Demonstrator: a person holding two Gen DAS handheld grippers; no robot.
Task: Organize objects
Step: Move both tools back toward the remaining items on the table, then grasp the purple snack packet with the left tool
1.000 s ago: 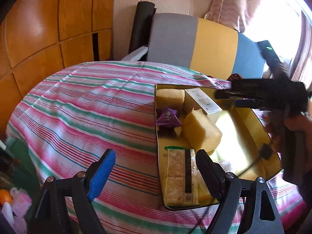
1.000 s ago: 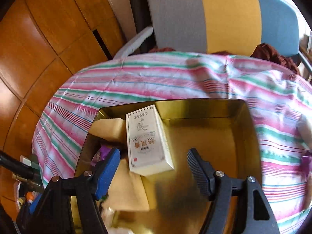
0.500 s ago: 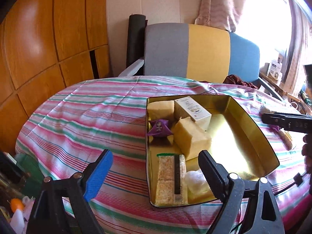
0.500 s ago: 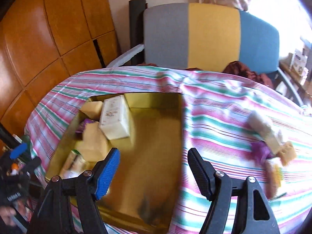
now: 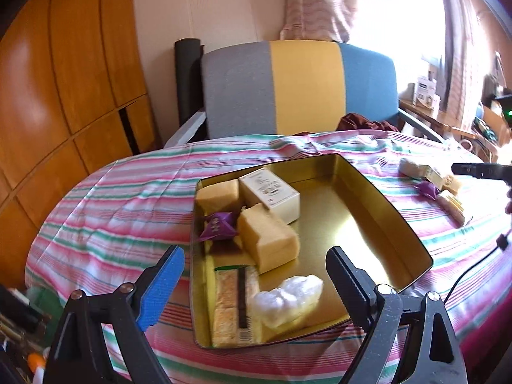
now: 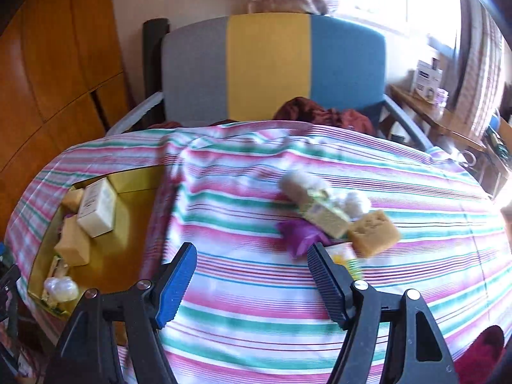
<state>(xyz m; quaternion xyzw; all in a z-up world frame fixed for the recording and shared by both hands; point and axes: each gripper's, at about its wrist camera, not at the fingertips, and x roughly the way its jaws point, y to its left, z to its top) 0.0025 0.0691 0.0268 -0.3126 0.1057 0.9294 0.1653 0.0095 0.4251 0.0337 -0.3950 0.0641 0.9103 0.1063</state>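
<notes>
Both grippers, left (image 5: 252, 283) and right (image 6: 251, 280), gaped empty; next, the right needed to grasp the sponge (image 6: 373, 232) for the tin (image 5: 380, 192).

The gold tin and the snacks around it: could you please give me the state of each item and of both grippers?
Gold tin: lidless, right half bare.
White box: lying in the tin.
Purple candy: in the tin, wrapped.
Cracker pack: flat in the tin, sealed.
Sponge block: on the tablecloth, outside the tin.
Left gripper: open, empty.
Right gripper: open, empty.
</notes>
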